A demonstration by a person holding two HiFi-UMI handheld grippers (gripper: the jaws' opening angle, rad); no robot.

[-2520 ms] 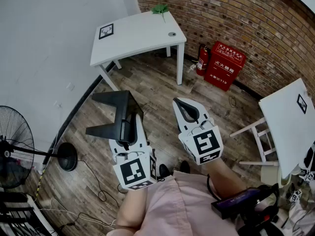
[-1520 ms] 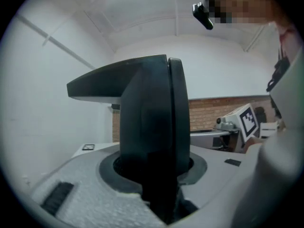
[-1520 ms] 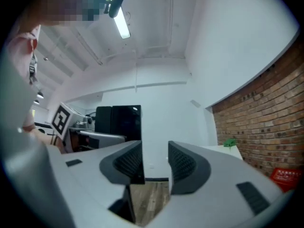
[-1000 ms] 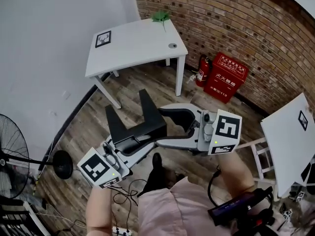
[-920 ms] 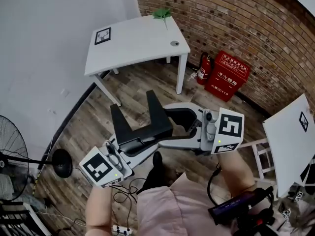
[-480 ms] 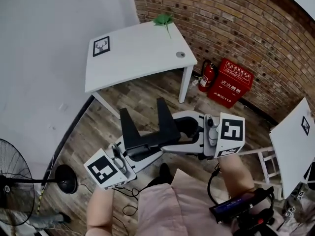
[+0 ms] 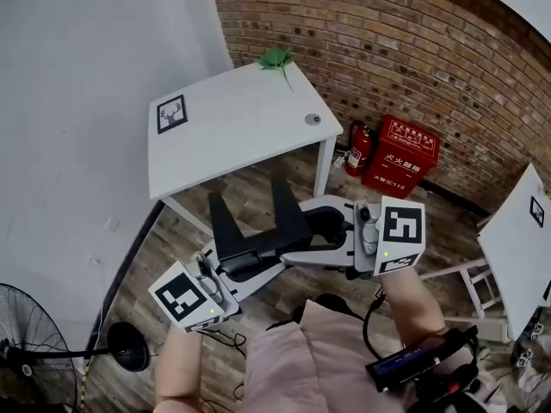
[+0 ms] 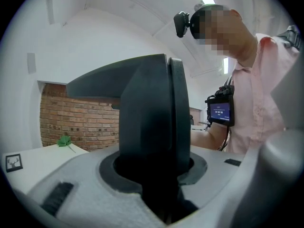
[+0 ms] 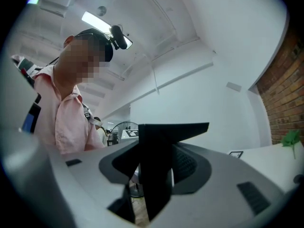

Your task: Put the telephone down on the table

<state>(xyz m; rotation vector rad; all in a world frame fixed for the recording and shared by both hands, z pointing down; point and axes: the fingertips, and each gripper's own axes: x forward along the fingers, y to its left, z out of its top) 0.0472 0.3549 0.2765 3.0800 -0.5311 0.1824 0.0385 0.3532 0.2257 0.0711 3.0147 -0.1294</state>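
Note:
The telephone point(image 7: 254, 226) is a black U-shaped piece held up over the wooden floor, just in front of the white table point(image 7: 232, 136). My left gripper point(image 7: 255, 263) comes from the lower left and is shut on its base; in the left gripper view the black body point(image 8: 152, 127) fills the gap between the jaws. My right gripper point(image 7: 299, 241) reaches in from the right, its jaws around the phone's right arm. They have just been closing. In the right gripper view the black slab point(image 9: 156, 165) stands between them with a sliver of floor showing beside it.
On the table are a framed deer picture point(image 7: 172, 113), a green leaf sprig point(image 7: 275, 57) and a small round object point(image 7: 312, 119). A red fire box point(image 7: 409, 155) and an extinguisher point(image 7: 357, 149) stand by the brick wall. A fan point(image 7: 34, 360) is lower left, a second white table point(image 7: 525, 239) at the right.
Both grippers have carried the phone toward the white table, which now lies closer. The right gripper, earlier apart from the phone, has come onto its right arm and narrowed its jaws.

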